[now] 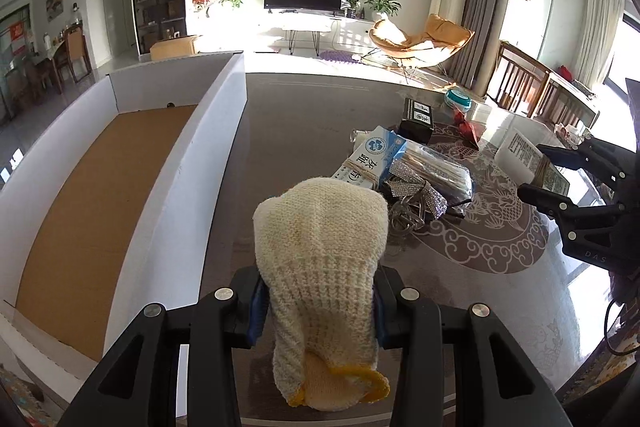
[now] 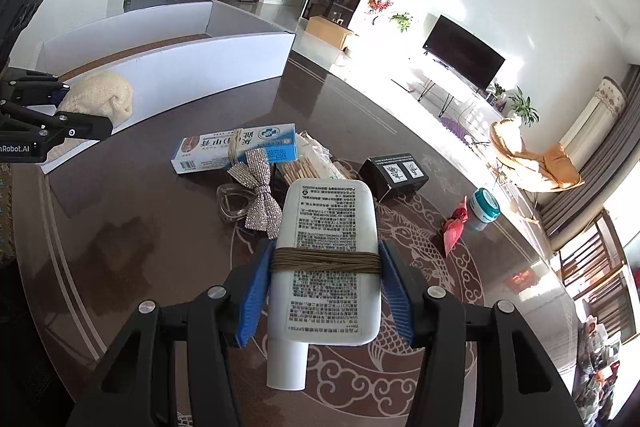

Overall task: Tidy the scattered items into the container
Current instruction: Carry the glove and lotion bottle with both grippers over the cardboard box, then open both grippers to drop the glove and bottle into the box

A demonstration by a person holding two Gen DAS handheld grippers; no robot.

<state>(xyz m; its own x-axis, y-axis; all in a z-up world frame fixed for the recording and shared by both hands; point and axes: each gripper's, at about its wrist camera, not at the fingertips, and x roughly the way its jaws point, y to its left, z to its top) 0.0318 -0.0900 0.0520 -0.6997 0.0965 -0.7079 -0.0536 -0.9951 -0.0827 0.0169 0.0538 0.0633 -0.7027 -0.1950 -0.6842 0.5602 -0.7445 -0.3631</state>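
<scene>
My left gripper (image 1: 318,311) is shut on a cream knitted glove (image 1: 320,247) with a yellow cuff, held above the dark table just right of the white cardboard box (image 1: 216,147) with a brown floor. My right gripper (image 2: 325,279) is shut on a white flat tube (image 2: 328,247) with printed text and a band of brown string, cap toward the camera, above the table. In the right wrist view the left gripper (image 2: 86,111) and glove (image 2: 100,97) hang in front of the box (image 2: 224,67). The right gripper (image 1: 536,171) also shows at the right of the left wrist view.
On the table lie a blue-white carton (image 2: 240,147), a silver sequin bow (image 2: 260,195), a glass heart dish (image 2: 232,203), a bag of sticks (image 2: 308,163), a black box (image 2: 394,173), a red packet (image 2: 454,231) and a teal-lidded jar (image 2: 484,209).
</scene>
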